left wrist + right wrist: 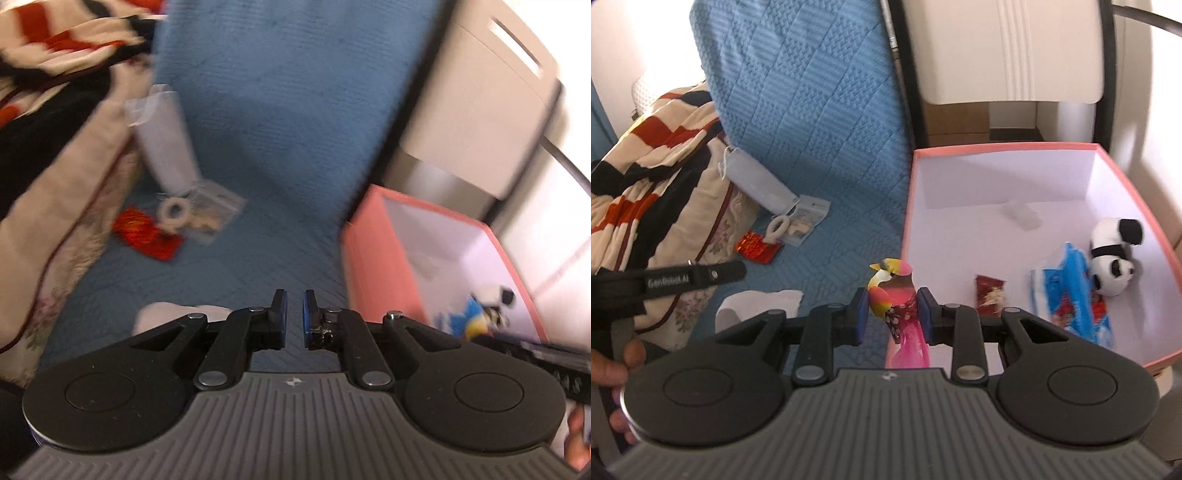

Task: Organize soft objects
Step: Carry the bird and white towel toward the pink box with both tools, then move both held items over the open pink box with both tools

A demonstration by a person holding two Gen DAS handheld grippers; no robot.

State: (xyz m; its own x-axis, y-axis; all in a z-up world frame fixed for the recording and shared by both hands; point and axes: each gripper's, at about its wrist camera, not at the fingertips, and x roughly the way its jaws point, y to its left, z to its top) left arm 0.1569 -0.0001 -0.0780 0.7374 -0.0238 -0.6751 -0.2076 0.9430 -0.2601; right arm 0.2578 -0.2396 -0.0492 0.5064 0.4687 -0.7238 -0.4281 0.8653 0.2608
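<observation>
The toy bird (892, 295) looks light and soft-bodied, with a pink feather tail that would bend or shed if squeezed, so its plump middle is the sound place to hold, and that is where the right gripper (892, 314) has it: the blue pads (862, 314) press on both flanks, head up and tail hanging below the jaws. It sits just outside the near left corner of the pink box (997, 148), the landmark here, over the box's near wall. My judgement is that a short carry across the rim and a gentle release would drop it without harm. Inside the box, toward its far right side, lie a plush panda (1115, 254), a blue packet (1071, 291) and a small red sachet (990, 291). Left of the box, on the blue quilt (812, 110), lie a face mask (757, 181), a clear pouch (805, 218), a pale ring (777, 225) and a red item (755, 247), with a striped blanket (646, 155) beyond them. The left gripper (294, 317) hangs over the quilt left of the box, jaws slightly apart and holding nothing; a white cloth (162, 314) lies just beside its left finger.
</observation>
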